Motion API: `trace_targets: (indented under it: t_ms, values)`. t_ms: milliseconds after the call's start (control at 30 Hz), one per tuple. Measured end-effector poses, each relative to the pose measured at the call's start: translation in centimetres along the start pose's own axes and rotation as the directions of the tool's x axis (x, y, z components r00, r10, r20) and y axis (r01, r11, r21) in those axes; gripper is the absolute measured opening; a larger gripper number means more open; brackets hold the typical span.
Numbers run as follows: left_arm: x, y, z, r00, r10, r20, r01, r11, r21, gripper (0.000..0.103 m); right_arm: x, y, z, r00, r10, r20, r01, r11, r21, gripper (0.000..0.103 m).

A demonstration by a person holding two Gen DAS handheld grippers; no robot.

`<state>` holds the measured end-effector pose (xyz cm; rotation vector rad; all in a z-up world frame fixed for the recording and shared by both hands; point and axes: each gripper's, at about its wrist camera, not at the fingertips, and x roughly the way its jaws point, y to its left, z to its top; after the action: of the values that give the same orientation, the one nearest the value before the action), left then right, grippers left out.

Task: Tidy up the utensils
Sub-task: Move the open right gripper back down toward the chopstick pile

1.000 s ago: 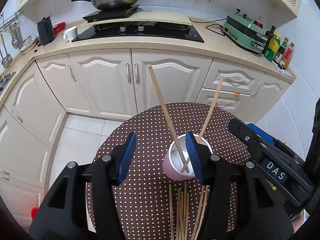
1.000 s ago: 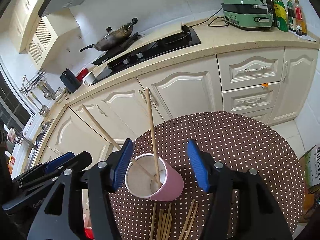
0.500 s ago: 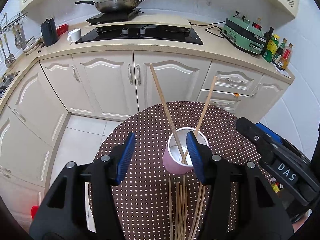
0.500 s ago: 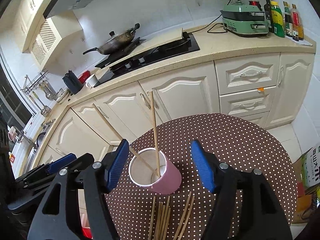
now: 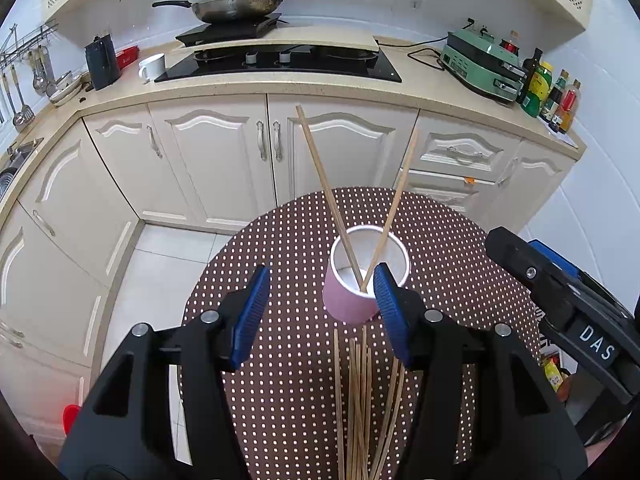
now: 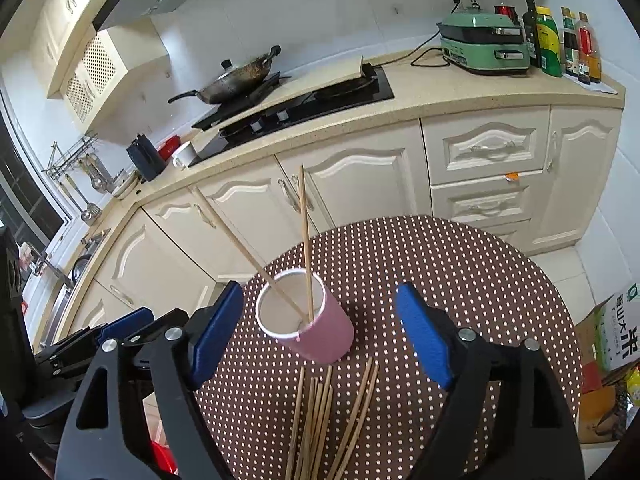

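A pink paper cup [image 5: 348, 302] stands on the round brown polka-dot table [image 5: 288, 248], with two wooden chopsticks [image 5: 320, 168] leaning out of it. Several loose chopsticks [image 5: 360, 400] lie on the table just in front of the cup. My left gripper [image 5: 320, 312] is open and empty, above the table a little in front of the cup. My right gripper [image 6: 320, 336] is open and empty, above the loose chopsticks [image 6: 320, 412]. The cup [image 6: 320, 336] sits between its fingers in that view.
The right gripper's body [image 5: 560, 300] shows at the right of the left wrist view. Kitchen cabinets [image 5: 224, 152] and a counter with a hob [image 5: 280, 60], a wok [image 5: 240, 4] and bottles [image 5: 552, 92] stand behind the table. A cardboard box [image 6: 616, 332] sits on the floor at the right.
Both grippers have drawn back and up from the cup, which now looks smaller and farther. More of the loose chopsticks on the table has come into view.
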<state>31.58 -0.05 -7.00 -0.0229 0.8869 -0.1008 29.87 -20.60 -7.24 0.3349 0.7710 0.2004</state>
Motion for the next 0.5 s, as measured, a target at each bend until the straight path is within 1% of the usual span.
trace_targets:
  t_ms: [100, 167, 233, 267, 500]
  values:
    - [0.0, 0.0, -0.8, 1.000, 0.001, -0.014, -0.001, 1.000, -0.001, 0.055, 0.0, -0.3, -0.9, 1.000, -0.006, -0.027, 0.006, 1.000, 0.005, 0.079]
    - [0.0, 0.0, -1.5, 1.000, 0.002, -0.025, -0.002, 1.000, -0.001, 0.056, 0.1, -0.5, -1.5, 0.999, -0.012, -0.044, 0.012, 1.000, 0.011, 0.082]
    - [0.1, 0.0, -2.2, 0.999, 0.010, -0.039, -0.010, 1.000, -0.001, 0.061, 0.1, -0.8, -2.2, 0.998, -0.021, -0.063, 0.023, 1.000, 0.019, 0.086]
    - [0.1, 0.0, -2.5, 0.999, 0.017, -0.047, -0.017, 1.000, -0.001, 0.064, 0.2, -1.0, -2.5, 0.997, -0.026, -0.071, 0.027, 0.999, 0.020, 0.087]
    - [0.8, 0.4, -5.0, 0.993, 0.036, -0.109, -0.037, 0.999, -0.007, 0.065, 1.2, -2.1, -5.0, 0.986, -0.060, -0.153, 0.066, 0.997, 0.039, 0.087]
